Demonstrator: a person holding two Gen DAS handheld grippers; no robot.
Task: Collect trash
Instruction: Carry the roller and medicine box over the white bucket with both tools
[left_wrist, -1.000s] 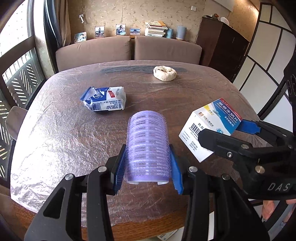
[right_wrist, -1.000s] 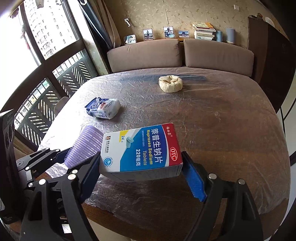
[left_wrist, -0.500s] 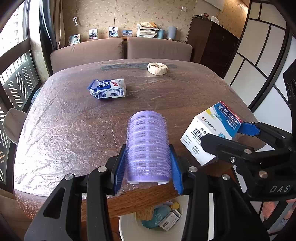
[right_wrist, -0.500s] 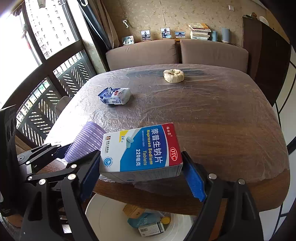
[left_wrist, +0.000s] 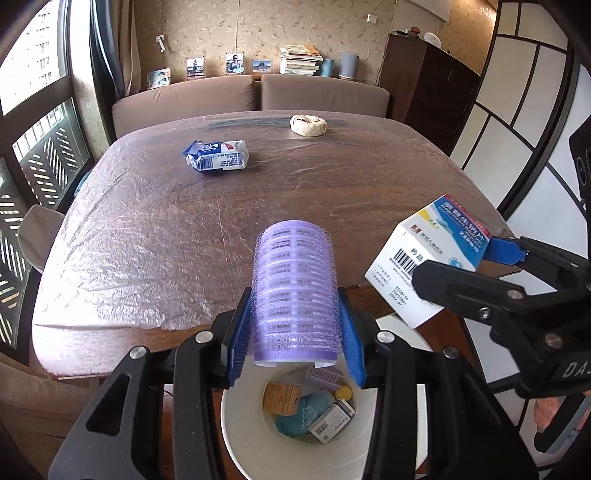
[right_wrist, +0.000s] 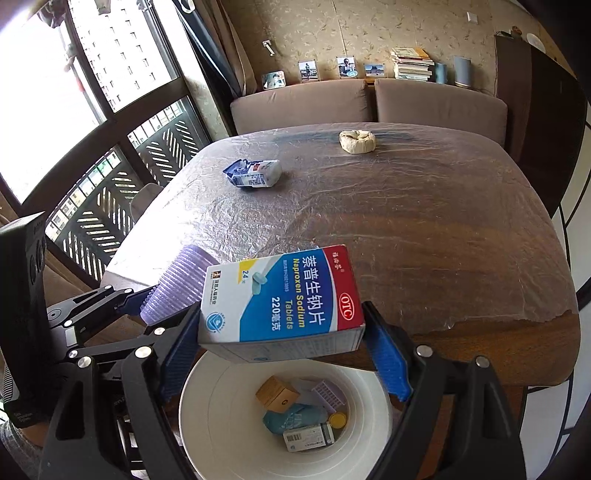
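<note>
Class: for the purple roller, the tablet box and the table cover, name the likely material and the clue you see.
Purple hair roller: probably plastic, ribbed, with fuzzy mesh.
Naproxen Sodium tablet box: printed cardboard, folded edges, slight sheen.
Table cover: thin clear plastic film, wrinkled and glinting over dark wood.

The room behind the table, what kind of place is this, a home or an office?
Most likely a home dining or living room: a cushioned bench behind the wooden table, framed photos and stacked books on the ledge.

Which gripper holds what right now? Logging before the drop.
Left gripper: closed on the purple hair roller.
Right gripper: closed on the medicine box.
</note>
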